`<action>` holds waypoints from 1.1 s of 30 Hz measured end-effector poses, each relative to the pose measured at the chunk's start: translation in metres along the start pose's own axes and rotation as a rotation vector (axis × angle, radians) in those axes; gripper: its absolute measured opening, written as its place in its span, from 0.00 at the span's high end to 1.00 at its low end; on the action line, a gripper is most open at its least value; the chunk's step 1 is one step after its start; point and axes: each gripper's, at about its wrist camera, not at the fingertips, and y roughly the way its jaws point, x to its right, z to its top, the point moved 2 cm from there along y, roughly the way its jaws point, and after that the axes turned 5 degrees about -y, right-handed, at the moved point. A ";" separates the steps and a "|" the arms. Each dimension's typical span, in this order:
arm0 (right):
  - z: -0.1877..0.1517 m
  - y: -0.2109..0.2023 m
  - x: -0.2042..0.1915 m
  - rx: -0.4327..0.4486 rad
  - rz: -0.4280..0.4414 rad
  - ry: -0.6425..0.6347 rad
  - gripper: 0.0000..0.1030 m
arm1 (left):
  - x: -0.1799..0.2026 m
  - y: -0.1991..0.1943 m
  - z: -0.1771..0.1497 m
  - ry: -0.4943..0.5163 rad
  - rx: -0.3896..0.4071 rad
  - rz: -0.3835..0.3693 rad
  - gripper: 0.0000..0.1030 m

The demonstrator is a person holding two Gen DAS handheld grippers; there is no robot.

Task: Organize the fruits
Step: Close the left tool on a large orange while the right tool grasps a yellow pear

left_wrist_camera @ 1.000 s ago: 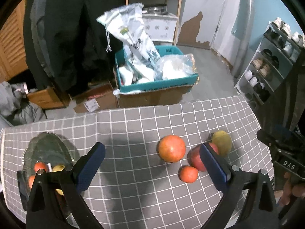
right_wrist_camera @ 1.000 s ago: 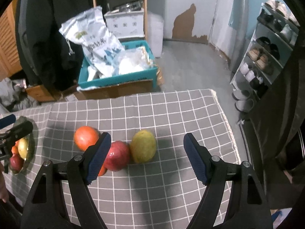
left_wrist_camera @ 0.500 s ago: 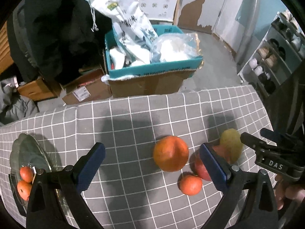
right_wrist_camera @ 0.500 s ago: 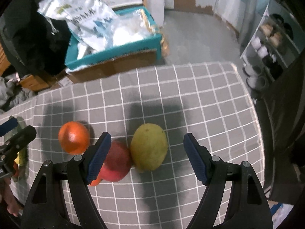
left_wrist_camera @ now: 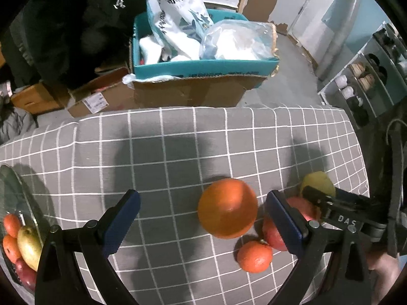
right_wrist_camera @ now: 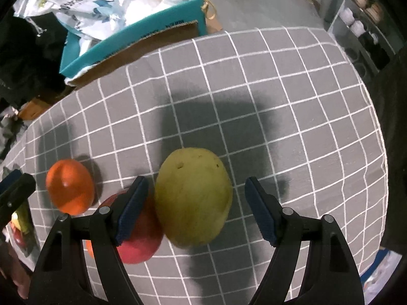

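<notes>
Mango [right_wrist_camera: 193, 195] between open right tool [right_wrist_camera: 195, 208]

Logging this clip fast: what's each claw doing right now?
Left claw: open, holding nothing, large orange between its fingers.
Right claw: open around the yellow-green fruit, not gripping.

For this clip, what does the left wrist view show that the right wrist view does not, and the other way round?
Only the left wrist view shows the whole small orange tangerine and the glass bowl with its fruit clearly.

Only the right wrist view shows the whole yellow-green pear between the open right gripper fingers.

Both show the large round orange, the red apple, the grey checked tablecloth and the teal cardboard box.
</notes>
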 end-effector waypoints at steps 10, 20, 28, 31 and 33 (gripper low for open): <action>-0.004 0.010 0.014 -0.018 0.129 0.084 0.38 | 0.014 0.027 -0.007 0.033 -0.062 -0.016 0.03; -0.006 -0.009 0.005 0.082 -0.079 -0.059 0.38 | 0.015 0.058 -0.019 0.037 -0.136 -0.023 0.03; -0.009 -0.016 -0.010 0.131 -0.182 -0.173 0.38 | 0.018 0.056 -0.023 0.059 -0.123 -0.075 0.33; -0.011 -0.017 -0.017 0.147 -0.208 -0.202 0.38 | 0.024 0.052 -0.026 0.097 -0.113 -0.056 0.35; -0.012 -0.020 -0.019 0.159 -0.216 -0.211 0.38 | 0.026 0.050 -0.028 0.119 -0.100 -0.032 0.36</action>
